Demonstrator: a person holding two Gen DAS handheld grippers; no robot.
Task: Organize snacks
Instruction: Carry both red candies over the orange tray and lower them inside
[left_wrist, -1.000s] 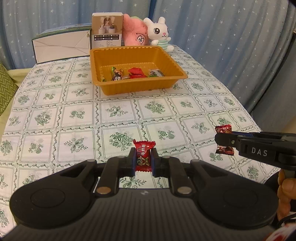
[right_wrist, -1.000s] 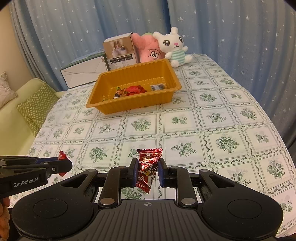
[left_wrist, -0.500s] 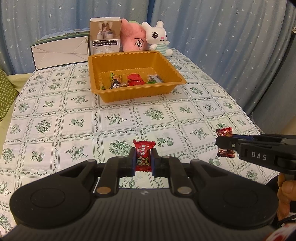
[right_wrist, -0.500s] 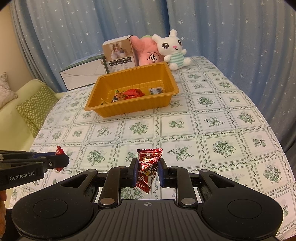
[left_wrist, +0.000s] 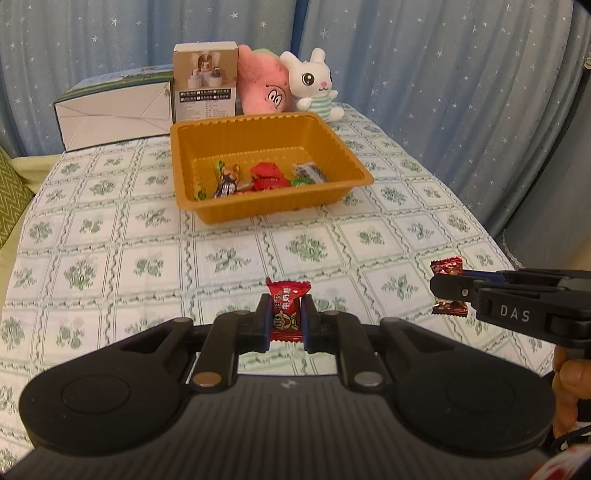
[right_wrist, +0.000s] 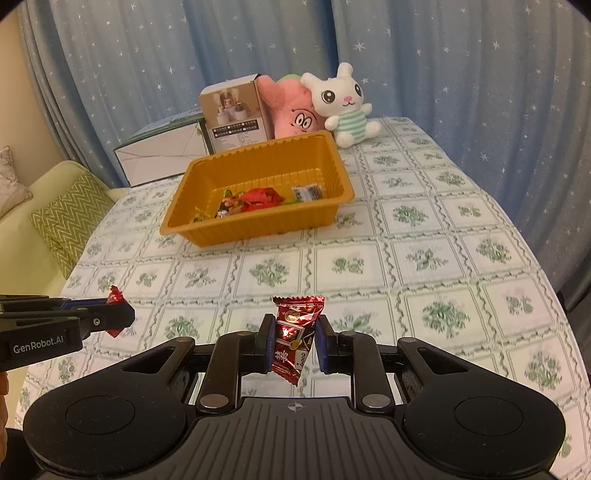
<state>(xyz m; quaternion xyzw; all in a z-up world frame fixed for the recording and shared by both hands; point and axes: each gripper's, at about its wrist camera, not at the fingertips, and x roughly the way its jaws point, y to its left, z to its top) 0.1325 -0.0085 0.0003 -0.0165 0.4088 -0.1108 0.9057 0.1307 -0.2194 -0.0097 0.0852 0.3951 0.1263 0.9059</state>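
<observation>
- Left claw (left_wrist: 286, 320), low centre of its own view: clamped tight on a red candy (left_wrist: 286, 312), jaws pressed flat against the wrapper's two sides, twisted top poking up above them.
- Right claw (right_wrist: 295, 341), low centre of its view: likewise closed, on a dark red sweet (right_wrist: 294, 334) hanging a little askew, lower corner drooping below the jaws.
- Seen crosswise too: right claw at the right edge of the left view, left claw at the left edge of the right view, each with a scrap of wrapper showing at its tip.
- Changed over the last second: orange tray (left_wrist: 271, 122) smaller and higher in both views, more tablecloth (left_wrist: 110, 236) showing between claws and tray; both claws raised and drawn back a bit, grips unchanged.
- Meaning for the task, as a guess: both pickups done, carry toward the tray under way, drop not yet made; tray well apart from both claws.
- Tray in the upper middle of both frames: thin moulded plastic, ribbed walls, rolled rim; several wrapped snacks (left_wrist: 264, 177) bunched against its near wall.
- Wrappers: glossy crinkled film, pinched zigzag ends; light, likely slippery and easily crushed.
- Tablecloth: smooth, white squares with green flower print, lying flat.
- Behind the tray, upper centre: cardboard box (left_wrist: 205, 86), pink plush (left_wrist: 264, 88), white rabbit plush (left_wrist: 312, 86) in a striped shirt; soft, fuzzy, no part in the job.
- Backdrop: blue curtain (left_wrist: 424, 74) with small stars, hanging in folds.
</observation>
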